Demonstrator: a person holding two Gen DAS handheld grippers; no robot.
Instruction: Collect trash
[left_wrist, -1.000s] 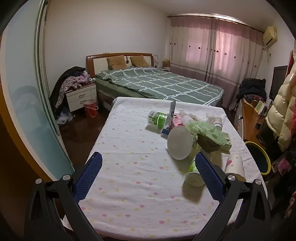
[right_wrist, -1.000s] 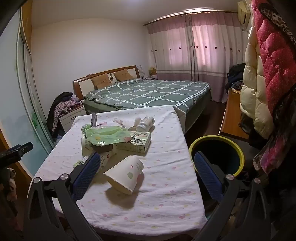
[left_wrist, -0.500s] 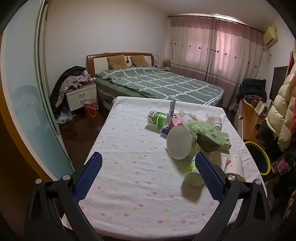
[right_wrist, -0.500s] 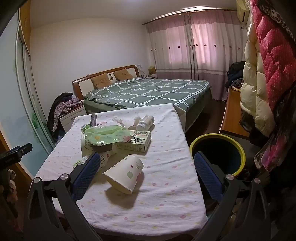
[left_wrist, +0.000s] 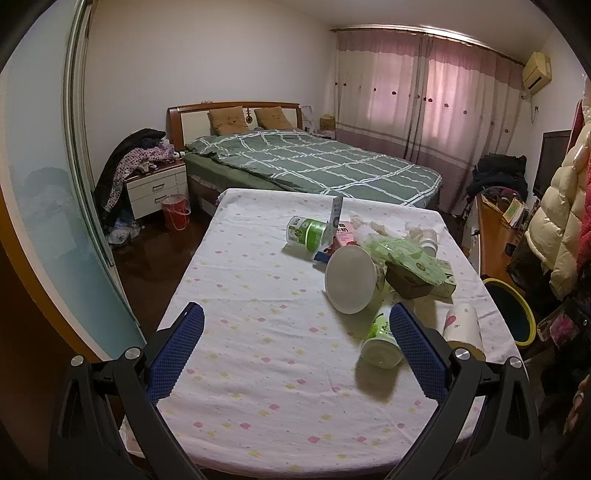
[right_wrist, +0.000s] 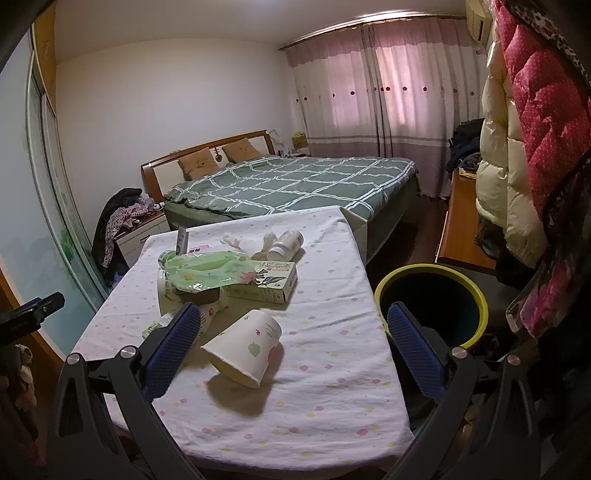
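Trash lies in a heap on the cloth-covered table (left_wrist: 258, 332): a tipped white bowl (left_wrist: 350, 279), a green yoghurt cup (left_wrist: 380, 341), a green can (left_wrist: 306, 232), a green wrapper (right_wrist: 207, 271), a flat carton (right_wrist: 266, 286), a small white bottle (right_wrist: 285, 244). A white paper cup (right_wrist: 245, 349) lies on its side in the right wrist view, just ahead of my open right gripper (right_wrist: 293, 350). My left gripper (left_wrist: 295, 354) is open above the table's near end, holding nothing. A yellow-rimmed bin (right_wrist: 430, 301) stands on the floor right of the table.
A bed (left_wrist: 314, 166) with a green checked cover stands behind the table. A nightstand (left_wrist: 157, 188) heaped with clothes and a red bucket (left_wrist: 176, 212) are at the left. Coats (right_wrist: 532, 129) hang at the right, above a wooden unit (right_wrist: 461, 225).
Both views have shifted very slightly; the trash has not moved and both grippers have stayed open.
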